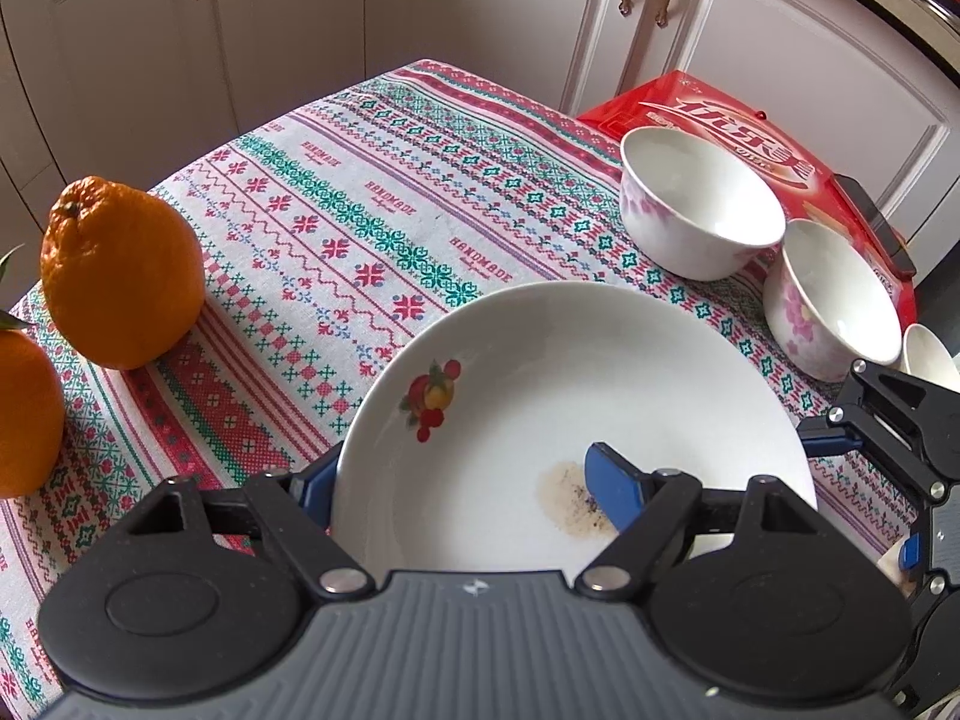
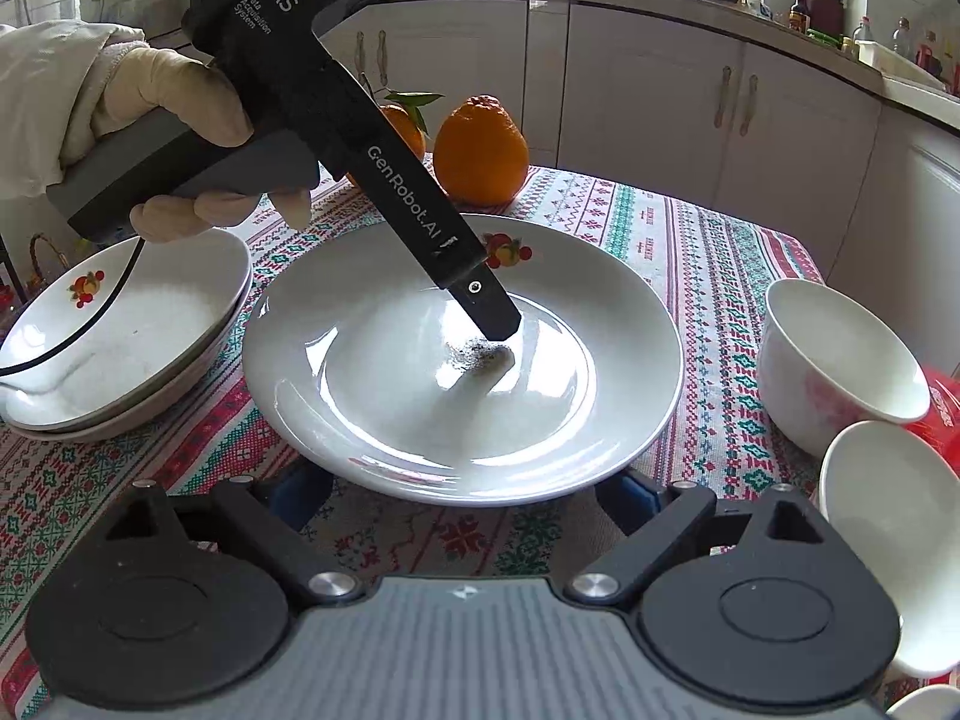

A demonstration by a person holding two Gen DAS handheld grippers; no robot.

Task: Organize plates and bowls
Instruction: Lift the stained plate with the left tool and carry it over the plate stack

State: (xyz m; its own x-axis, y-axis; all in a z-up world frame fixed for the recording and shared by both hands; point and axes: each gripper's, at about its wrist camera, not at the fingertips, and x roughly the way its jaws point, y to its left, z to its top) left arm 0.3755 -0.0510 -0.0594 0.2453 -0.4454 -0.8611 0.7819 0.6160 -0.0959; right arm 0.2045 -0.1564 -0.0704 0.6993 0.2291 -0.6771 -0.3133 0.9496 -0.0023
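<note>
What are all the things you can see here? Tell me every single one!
plate: one, white with fruit print, middle of table
stacked plates: two, white, beside it
bowls: at least two, white with pink flowers, near the box
oranges: two, orange, by table's edge
tablecloth: one, red-green pattern, over table
box: one, red, beyond bowls
cabinets: several, cream, behind
left gripper: one, black, shut on plate's rim
right gripper: one, black, open, at plate's near edge
hand: one, cream glove, holding left gripper
</note>
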